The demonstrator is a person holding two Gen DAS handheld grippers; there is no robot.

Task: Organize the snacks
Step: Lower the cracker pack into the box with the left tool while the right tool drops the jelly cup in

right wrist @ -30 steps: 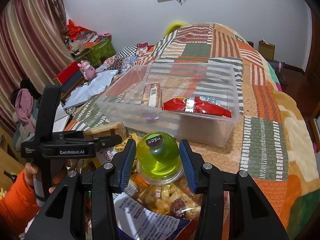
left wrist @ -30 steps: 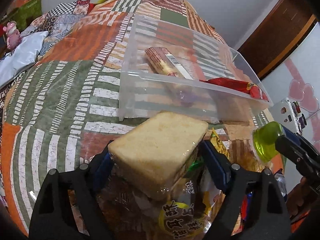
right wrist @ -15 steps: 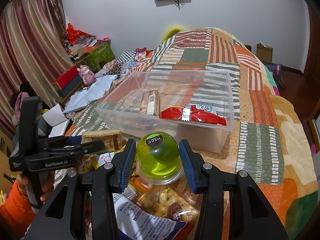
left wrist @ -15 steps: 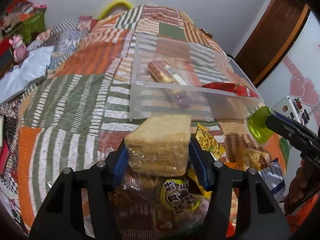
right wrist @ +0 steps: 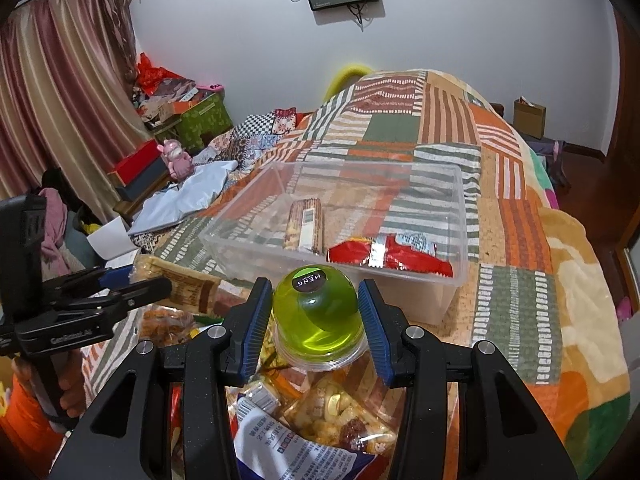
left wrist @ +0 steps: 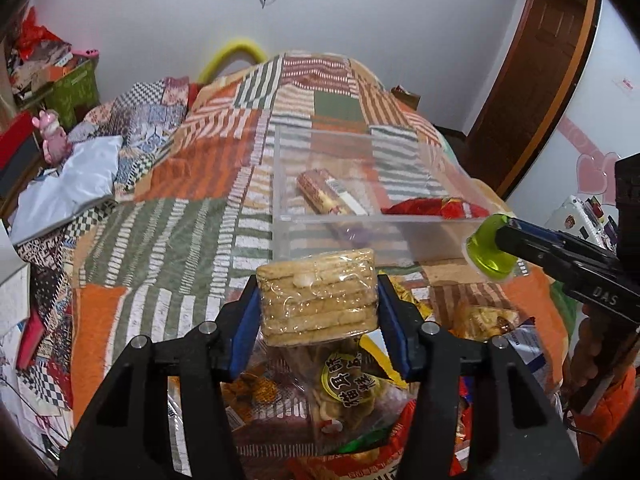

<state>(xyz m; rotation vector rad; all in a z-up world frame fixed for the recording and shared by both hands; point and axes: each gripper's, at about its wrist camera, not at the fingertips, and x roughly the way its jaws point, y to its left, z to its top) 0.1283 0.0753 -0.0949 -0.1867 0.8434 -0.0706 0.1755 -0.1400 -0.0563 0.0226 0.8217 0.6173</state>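
My left gripper (left wrist: 316,300) has a clear-wrapped stack of crackers (left wrist: 316,292) between its blue pads. Its jaws are still closing and the pads press on the pack's sides, holding it above the snack pile (left wrist: 340,392). In the right wrist view the same pack (right wrist: 176,280) sticks out of that gripper at the left. My right gripper (right wrist: 315,300) is shut on a green jelly cup (right wrist: 320,320), held up over loose snack bags (right wrist: 328,412). Just beyond stands a clear plastic bin (right wrist: 460,240) on the bed, holding a biscuit roll (right wrist: 304,224) and a red packet (right wrist: 392,256).
A patchwork quilt (left wrist: 168,232) covers the bed. A white bag (left wrist: 68,188) and a pink toy (left wrist: 52,140) lie at the left edge, with boxes and clutter past them. A brown door (left wrist: 536,80) is at the right. A person's hand (right wrist: 68,384) grips the left tool.
The left gripper has closed from wide around the cracker pack to pressing on it, and has risen with it, so more of the room shows. The right gripper and jelly cup have stayed put.
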